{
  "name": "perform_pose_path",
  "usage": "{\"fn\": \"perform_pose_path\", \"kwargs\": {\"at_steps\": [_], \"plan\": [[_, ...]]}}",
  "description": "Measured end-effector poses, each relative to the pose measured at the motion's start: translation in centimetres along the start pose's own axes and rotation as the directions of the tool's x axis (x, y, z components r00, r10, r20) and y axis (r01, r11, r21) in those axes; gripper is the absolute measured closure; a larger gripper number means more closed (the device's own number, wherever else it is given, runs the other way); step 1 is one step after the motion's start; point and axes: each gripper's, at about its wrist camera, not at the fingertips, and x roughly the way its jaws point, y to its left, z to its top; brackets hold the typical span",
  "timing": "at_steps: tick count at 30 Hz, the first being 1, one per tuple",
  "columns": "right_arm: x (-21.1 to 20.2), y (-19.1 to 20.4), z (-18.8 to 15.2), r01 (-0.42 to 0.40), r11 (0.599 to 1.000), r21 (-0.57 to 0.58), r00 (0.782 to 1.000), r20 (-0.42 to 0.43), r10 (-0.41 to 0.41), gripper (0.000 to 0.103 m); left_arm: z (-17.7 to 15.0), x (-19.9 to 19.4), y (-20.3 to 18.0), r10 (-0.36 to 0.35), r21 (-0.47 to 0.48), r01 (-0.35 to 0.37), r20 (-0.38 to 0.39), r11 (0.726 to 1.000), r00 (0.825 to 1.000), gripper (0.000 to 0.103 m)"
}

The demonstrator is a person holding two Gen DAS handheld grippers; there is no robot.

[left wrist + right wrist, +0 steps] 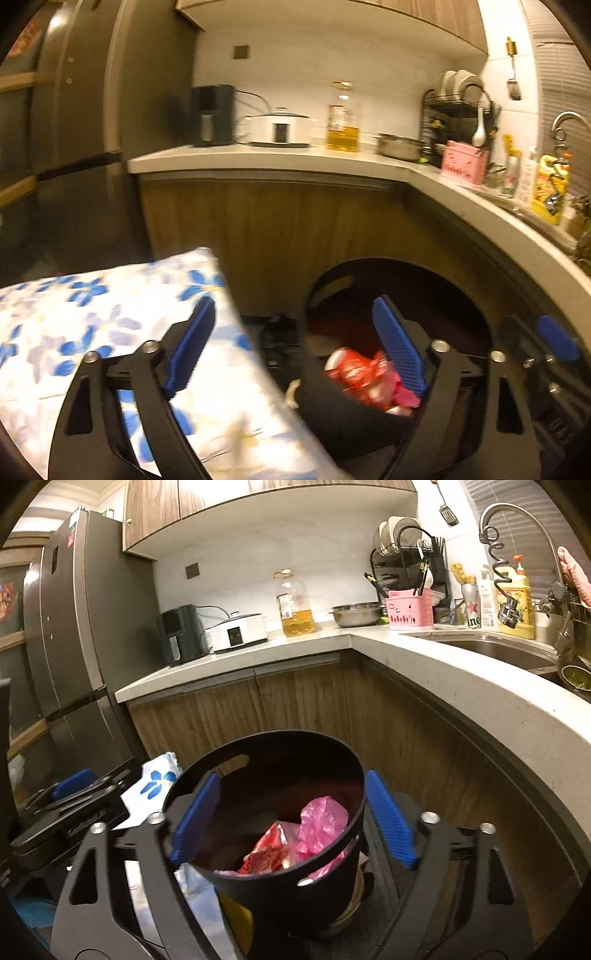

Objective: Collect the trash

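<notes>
Our 2 grippers, left gripper and right gripper, have wide-open, empty jaws over the black bin, so trash stays inside it.

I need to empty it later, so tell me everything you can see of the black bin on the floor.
The black bin is round, looks like plastic and stands upright on the floor by the wooden cabinets. Its wall has a slot handle near the rim. It is open-topped and partly filled with red wrappers and a pink plastic bag. A flowered bag sits beside it.
</notes>
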Motion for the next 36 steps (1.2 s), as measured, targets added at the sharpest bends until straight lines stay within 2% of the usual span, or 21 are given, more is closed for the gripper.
{"fn": "perform_pose_path", "kwargs": {"at_steps": [4,6,14,21,27,36], "plan": [[-1.0,1.3,-0.4,0.015,0.999,-0.030,1.000,-0.018,-0.016,0.005,-0.7,-2.3,2.2,0.082,0.003,-0.082,-0.002,0.997,0.997,0.012],[-1.6,2.2,-0.7,0.013,0.999,-0.043,0.999,-0.035,-0.014,0.005,-1.2,-3.7,3.5,0.111,-0.017,-0.111,-0.009,0.994,0.994,0.006],[-5.3,5.8,-1.4,0.005,0.995,-0.098,0.999,-0.039,-0.009,0.005,-3.0,-9.1,7.0,0.153,-0.041,-0.153,-0.009,0.987,0.988,0.006],[-9.5,8.5,-2.7,0.006,0.992,-0.124,0.999,-0.035,-0.010,0.005,-4.6,-13.5,9.3,0.142,-0.065,-0.143,-0.006,0.988,0.990,0.006],[-12.8,10.5,-4.8,0.020,0.986,-0.165,0.999,-0.035,-0.026,0.005,-6.5,-16.5,10.7,0.161,-0.069,-0.160,0.000,0.985,0.987,0.006],[-16.8,12.3,-6.6,0.005,0.984,-0.179,1.000,-0.013,-0.008,0.005,-8.6,-20.2,12.2,0.169,-0.075,-0.168,0.011,0.983,0.986,0.006]]}}
